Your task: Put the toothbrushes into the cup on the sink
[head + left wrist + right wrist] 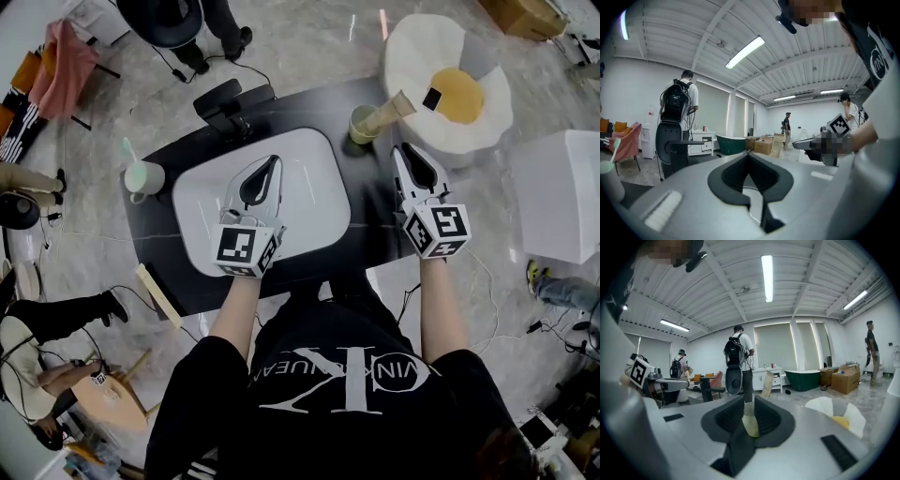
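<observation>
A white sink basin sits in a black counter. At its left stands a mint cup with a mint toothbrush in it; the left gripper view shows that brush at its far left edge. A green cup at the back right holds a wide beige piece that leans to the right. My left gripper hangs over the basin, tips together and empty. My right gripper is just right of the green cup, shut on a cream toothbrush handle.
A black tap stands behind the basin. A beige stick lies at the counter's front left edge. A round white seat with a yellow cushion and a white box stand to the right. People stand around the room.
</observation>
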`<state>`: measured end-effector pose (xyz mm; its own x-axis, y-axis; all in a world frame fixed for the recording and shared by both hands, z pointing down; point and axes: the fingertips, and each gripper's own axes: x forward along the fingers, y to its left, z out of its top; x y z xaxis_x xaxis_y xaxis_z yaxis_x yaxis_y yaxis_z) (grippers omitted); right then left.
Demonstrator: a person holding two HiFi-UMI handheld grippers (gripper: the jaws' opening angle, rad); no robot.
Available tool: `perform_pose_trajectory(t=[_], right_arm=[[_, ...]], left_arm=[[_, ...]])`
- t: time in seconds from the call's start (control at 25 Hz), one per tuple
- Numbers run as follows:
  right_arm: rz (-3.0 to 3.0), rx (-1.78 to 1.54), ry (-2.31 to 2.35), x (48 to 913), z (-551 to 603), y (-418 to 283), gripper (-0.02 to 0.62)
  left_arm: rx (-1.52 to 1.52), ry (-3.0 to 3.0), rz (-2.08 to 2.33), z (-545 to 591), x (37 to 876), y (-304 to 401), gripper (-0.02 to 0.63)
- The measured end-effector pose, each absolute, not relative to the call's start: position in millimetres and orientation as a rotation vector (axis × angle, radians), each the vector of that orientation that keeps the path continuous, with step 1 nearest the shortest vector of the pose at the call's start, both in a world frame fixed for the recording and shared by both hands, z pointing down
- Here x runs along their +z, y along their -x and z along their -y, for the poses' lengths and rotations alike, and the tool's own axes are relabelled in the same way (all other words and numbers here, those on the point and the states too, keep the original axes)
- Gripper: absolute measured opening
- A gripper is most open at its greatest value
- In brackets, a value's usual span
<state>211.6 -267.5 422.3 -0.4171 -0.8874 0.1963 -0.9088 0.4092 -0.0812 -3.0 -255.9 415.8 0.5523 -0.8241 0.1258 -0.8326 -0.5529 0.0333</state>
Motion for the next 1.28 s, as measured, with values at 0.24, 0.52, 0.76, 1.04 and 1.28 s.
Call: perform_pose_trajectory(t=[0.24,0.52,0.76,1.04,1.28], right_arm=[[2.557,0.251,-1.609,412.4,256.6,-205.5,0.058],[2.612,0.24,-1.597,397.2,243.7,-197.2,0.032],[2.65,0.227,-1.581,386.1,235.0,-194.2,0.015],[2.668,0.158,-1.566,370.1,225.3,-190.8,0.014],[2.667,0.109,-1.572,361.8,218.6,-191.7,0.014]], left_arm=[[0.117,-2.712,1.442,250.2,403.8,5.6,0.009],[0.1,-2.723,1.448,242.1,395.3,9.8,0.009],[0.08,-2.73,1.455,236.9,388.9,11.2,0.009],[0.038,-2.723,1.485,232.3,378.9,13.0,0.009],[0.026,-2.729,1.506,227.9,372.7,15.1,0.009]])
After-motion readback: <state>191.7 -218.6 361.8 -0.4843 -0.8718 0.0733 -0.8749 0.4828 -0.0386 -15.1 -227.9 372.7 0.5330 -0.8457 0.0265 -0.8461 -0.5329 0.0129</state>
